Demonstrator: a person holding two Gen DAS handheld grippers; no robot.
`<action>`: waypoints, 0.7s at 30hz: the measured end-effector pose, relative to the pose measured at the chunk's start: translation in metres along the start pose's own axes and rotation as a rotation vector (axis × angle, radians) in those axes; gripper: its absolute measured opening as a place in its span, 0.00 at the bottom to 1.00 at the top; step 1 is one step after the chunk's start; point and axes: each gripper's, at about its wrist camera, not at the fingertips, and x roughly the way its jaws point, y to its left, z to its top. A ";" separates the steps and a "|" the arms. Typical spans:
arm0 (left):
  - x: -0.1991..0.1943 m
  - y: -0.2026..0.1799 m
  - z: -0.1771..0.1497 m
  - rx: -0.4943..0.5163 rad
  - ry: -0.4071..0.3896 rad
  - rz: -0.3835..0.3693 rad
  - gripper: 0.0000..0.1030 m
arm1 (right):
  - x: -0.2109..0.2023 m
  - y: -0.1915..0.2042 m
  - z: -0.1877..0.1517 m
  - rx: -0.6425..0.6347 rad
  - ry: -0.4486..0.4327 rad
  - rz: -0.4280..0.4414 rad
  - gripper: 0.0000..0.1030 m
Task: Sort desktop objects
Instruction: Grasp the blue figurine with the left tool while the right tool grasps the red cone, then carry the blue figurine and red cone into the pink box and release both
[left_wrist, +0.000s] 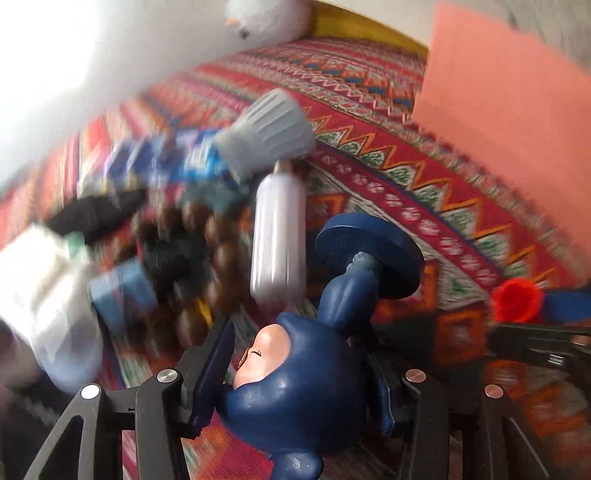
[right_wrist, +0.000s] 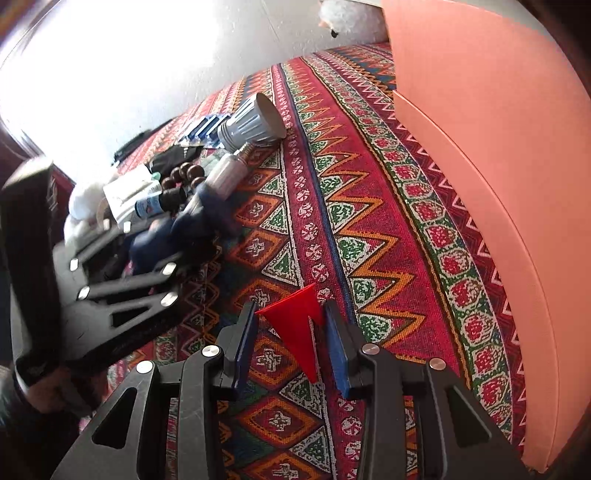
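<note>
The blue figurine (left_wrist: 295, 398) is clamped in the left gripper (left_wrist: 295, 384), the red funnel (right_wrist: 295, 325) is loosely pinched in the right gripper (right_wrist: 291, 343) beside the salmon box (right_wrist: 480, 184), so it could easily be dropped.

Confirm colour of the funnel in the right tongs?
Red. The funnel sits between the right tongs; clearest in the right wrist view.
</note>
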 end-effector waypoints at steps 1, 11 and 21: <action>-0.006 0.004 -0.005 -0.048 -0.001 -0.026 0.53 | 0.000 -0.001 -0.001 0.010 -0.001 0.010 0.37; -0.074 0.009 -0.060 -0.198 -0.069 -0.078 0.53 | -0.021 0.018 -0.007 -0.057 -0.087 -0.040 0.36; -0.153 0.015 -0.088 -0.213 -0.176 -0.054 0.53 | -0.071 0.063 -0.043 -0.156 -0.165 -0.055 0.36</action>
